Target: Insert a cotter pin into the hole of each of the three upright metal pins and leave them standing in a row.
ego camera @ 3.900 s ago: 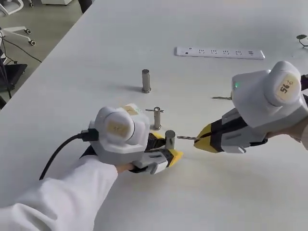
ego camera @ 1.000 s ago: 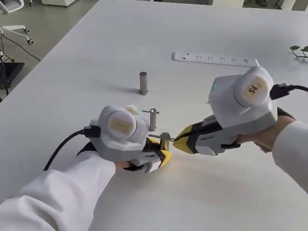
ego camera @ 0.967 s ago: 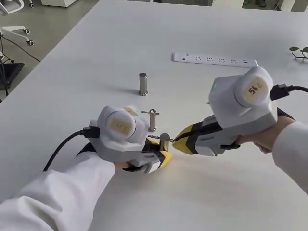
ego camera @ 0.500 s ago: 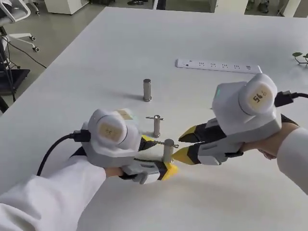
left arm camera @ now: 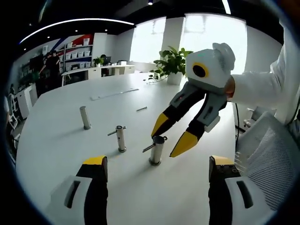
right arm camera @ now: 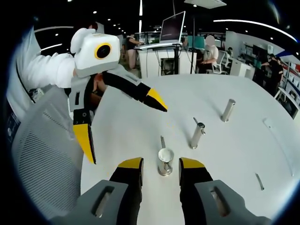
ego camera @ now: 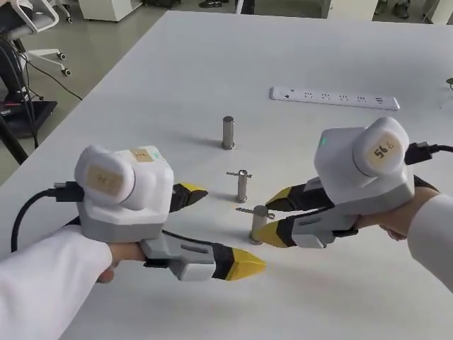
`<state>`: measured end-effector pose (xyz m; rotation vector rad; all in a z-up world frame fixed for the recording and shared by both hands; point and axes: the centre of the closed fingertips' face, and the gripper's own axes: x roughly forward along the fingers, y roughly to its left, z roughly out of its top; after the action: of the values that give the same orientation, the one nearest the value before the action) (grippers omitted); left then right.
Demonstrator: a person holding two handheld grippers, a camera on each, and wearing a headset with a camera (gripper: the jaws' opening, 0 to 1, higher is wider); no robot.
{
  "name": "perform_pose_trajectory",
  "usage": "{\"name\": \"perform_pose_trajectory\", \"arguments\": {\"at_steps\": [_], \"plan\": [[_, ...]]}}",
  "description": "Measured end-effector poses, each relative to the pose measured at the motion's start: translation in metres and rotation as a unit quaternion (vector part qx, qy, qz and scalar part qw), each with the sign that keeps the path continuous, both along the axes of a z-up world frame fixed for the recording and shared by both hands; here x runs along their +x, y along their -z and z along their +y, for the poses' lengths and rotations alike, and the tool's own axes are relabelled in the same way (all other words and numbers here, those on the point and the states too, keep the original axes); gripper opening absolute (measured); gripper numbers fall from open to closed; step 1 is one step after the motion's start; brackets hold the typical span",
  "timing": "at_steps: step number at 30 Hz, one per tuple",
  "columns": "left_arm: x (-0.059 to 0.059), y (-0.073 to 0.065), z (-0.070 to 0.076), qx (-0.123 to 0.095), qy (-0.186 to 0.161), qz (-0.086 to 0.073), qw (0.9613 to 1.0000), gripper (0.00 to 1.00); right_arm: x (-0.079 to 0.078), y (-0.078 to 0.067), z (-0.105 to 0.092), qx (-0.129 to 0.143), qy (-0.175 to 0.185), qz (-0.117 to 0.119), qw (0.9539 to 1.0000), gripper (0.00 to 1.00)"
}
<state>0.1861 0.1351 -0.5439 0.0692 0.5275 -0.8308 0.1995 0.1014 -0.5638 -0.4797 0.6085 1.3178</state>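
Cotter pin point(ego camera: 253, 210) sat through the nearest metal pin point(ego camera: 259, 228).
Left gripper point(ego camera: 232, 228) gaped wide, empty; right gripper point(ego camera: 262, 225) stood parted around it, seemingly without contact.

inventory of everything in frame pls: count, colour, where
far pin: 1, silver, upright on the table, no cotter pin in it
middle pin: 1, silver, upright, cotter pin through its top
near pin: 1, silver, upright, cotter pin through its top
inserted cotter pins: 2, metal, one each in the middle and near pins
loose cotter pin: 1, metal, lying on the table beyond the pins
power strip: 1, white, far side of the table
table: 1, white
left claw: 1, white-grey, yellow-black tips, open, beside the near pin
right claw: 1, same colours, open, one jaw on each side of the near pin
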Motion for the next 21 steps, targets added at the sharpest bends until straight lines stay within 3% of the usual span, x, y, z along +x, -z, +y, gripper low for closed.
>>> {"name": "perform_pose_trajectory", "arguments": {"at_steps": [2,6,13,21], "plan": [[-0.001,0.001,0.004,0.0,-0.002,0.003,1.0,0.99,0.001,0.001,0.0,-0.002,0.002,0.002,1.0,0.26],[-0.003,0.007,0.012,0.009,-0.009,0.004,0.9999,0.99,0.001,0.005,-0.001,-0.013,-0.002,0.0,0.9999,0.26],[-0.012,0.019,0.022,0.006,-0.02,0.023,0.9995,0.99,0.0,0.006,0.002,-0.018,-0.008,-0.001,0.9998,0.24],[-0.018,0.02,0.029,-0.001,-0.031,0.027,0.9991,0.99,0.001,0.007,0.008,-0.009,-0.007,0.0,0.9999,0.18]]}}
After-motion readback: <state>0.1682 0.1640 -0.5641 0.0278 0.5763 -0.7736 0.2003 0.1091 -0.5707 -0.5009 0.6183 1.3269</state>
